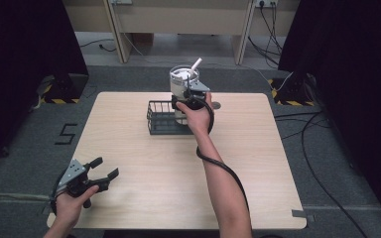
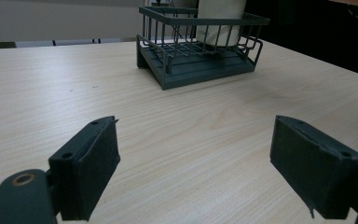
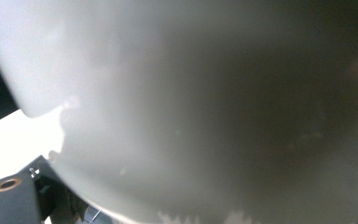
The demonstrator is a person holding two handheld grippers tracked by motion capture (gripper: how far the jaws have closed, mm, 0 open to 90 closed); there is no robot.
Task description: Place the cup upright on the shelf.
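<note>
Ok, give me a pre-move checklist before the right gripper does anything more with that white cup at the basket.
1. White cup held by right gripper: cannot tell; the right gripper view is pressed against the cup's wall and the jaws are hidden.
2. Cup upright: ok, straw points up.
3. Cup bottom seated in wire basket: cannot tell; the hand hides it.
4. Basket flat on the table: ok.
5. Left gripper out of the way: ok, jaws open, near the table's front left corner, holding nothing.
</note>
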